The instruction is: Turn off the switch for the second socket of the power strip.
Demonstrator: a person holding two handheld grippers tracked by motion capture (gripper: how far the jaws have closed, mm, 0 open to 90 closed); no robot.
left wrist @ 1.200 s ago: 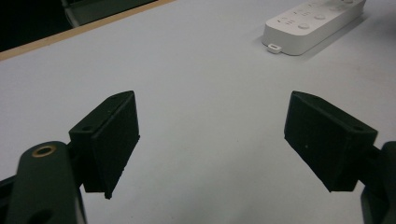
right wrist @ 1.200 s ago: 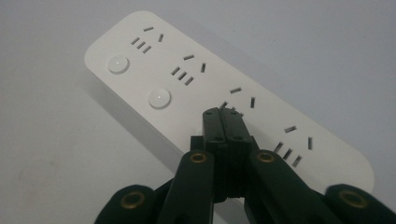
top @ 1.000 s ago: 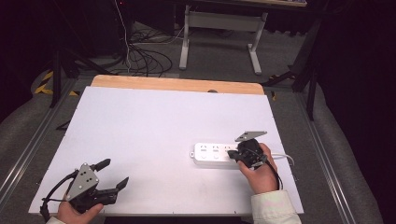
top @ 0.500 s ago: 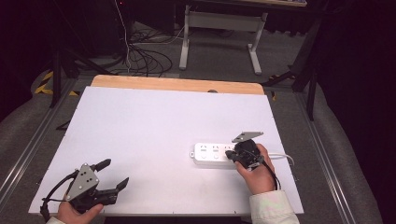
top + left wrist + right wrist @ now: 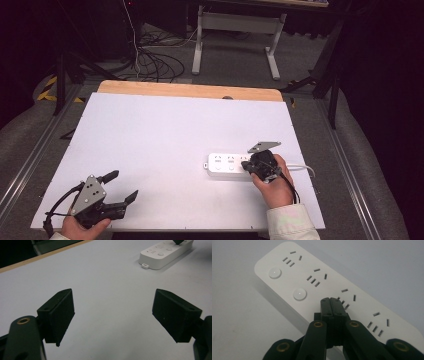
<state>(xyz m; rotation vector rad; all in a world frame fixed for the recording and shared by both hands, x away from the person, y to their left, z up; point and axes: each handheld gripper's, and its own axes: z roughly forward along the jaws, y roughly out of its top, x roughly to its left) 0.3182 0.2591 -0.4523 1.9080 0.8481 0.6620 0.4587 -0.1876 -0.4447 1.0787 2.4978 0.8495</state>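
Note:
A white power strip (image 5: 225,164) lies flat on the white table (image 5: 165,135), right of centre. Its top carries socket slots and round buttons (image 5: 299,294). My right gripper (image 5: 247,168) is shut with nothing between the jaws. Its joined tips (image 5: 330,301) rest on or just over the strip's top (image 5: 317,277), beside the third group of slots; I cannot tell whether they touch. My left gripper (image 5: 123,185) is open near the table's front left corner, its jaws wide apart over bare table (image 5: 113,307). The strip (image 5: 165,252) lies well beyond it.
The strip's white cord (image 5: 301,167) runs right toward the table edge. A wooden strip (image 5: 190,90) borders the far edge. Past the table, black cables (image 5: 150,60) and a white desk frame (image 5: 235,30) are on the floor.
My right gripper has edged slightly down and left over the power strip. The left gripper has stayed put, still open.

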